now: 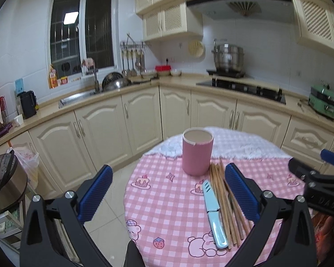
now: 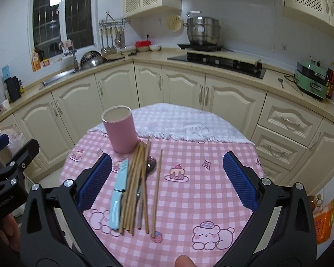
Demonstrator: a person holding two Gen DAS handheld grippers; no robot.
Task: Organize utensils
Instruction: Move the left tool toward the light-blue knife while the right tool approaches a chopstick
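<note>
A pink cylindrical holder [image 1: 197,152] [image 2: 120,130] stands upright and empty on the pink checked tablecloth. In front of it lie a light blue sheathed knife [image 1: 213,213] [image 2: 118,194], a bundle of wooden chopsticks [image 1: 226,202] [image 2: 134,187], one chopstick apart to the right [image 2: 157,189], and a metal spoon [image 2: 149,169] partly under the bundle. My left gripper [image 1: 168,189] is open and empty above the table's left edge. My right gripper [image 2: 167,178] is open and empty above the utensils.
The round table [image 2: 211,166] has a white checked cloth [image 2: 184,122] over its far part. Cream cabinets, a sink, a stove with a steel pot [image 1: 228,57] curve behind. A rice cooker [image 1: 4,178] stands at the left on the floor side.
</note>
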